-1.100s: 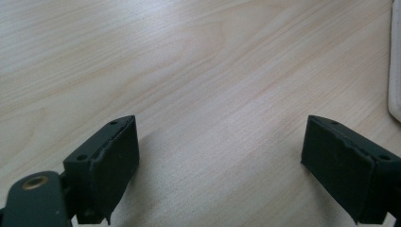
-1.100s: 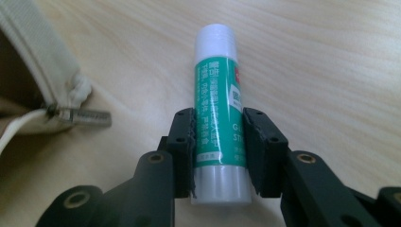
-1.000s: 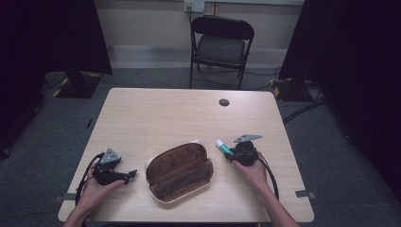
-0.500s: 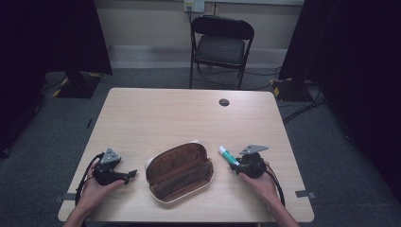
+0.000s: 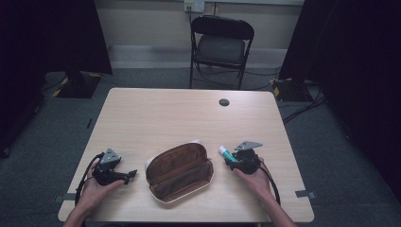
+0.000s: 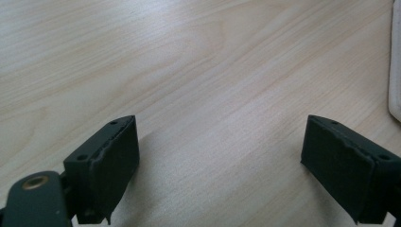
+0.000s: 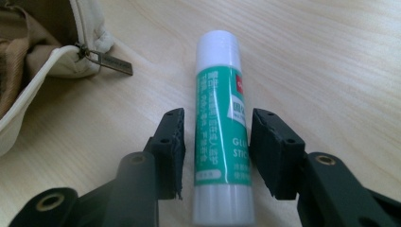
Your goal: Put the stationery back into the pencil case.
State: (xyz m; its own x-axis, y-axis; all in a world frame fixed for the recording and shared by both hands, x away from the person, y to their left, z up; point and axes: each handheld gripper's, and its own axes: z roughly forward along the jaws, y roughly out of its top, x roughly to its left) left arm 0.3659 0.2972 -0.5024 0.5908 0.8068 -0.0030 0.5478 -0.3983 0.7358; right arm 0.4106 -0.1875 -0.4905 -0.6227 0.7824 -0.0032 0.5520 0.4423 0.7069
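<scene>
A green-and-white glue stick (image 7: pixel 220 127) lies on the wooden table (image 5: pixel 165 118), just right of an open pencil case (image 5: pixel 179 170) with a brown lining and cream outside. My right gripper (image 7: pixel 217 118) straddles the stick. Its jaws have just been opening, and thin gaps show on both sides. From above, the right gripper (image 5: pixel 231 158) points up-left with the glue stick (image 5: pixel 223 151) at its tips. My left gripper (image 5: pixel 130 174) rests left of the case. The left gripper (image 6: pixel 220 137) is wide open over bare wood.
The case's zipper pull (image 7: pixel 113 62) lies on the table near the stick's cap. A black grommet (image 5: pixel 224 102) sits at the far side of the table. A folding chair (image 5: pixel 222 47) stands behind the table. Cables trail from both grippers.
The right gripper and the glue stick have shifted slightly toward the near right. The left hand has not moved.
</scene>
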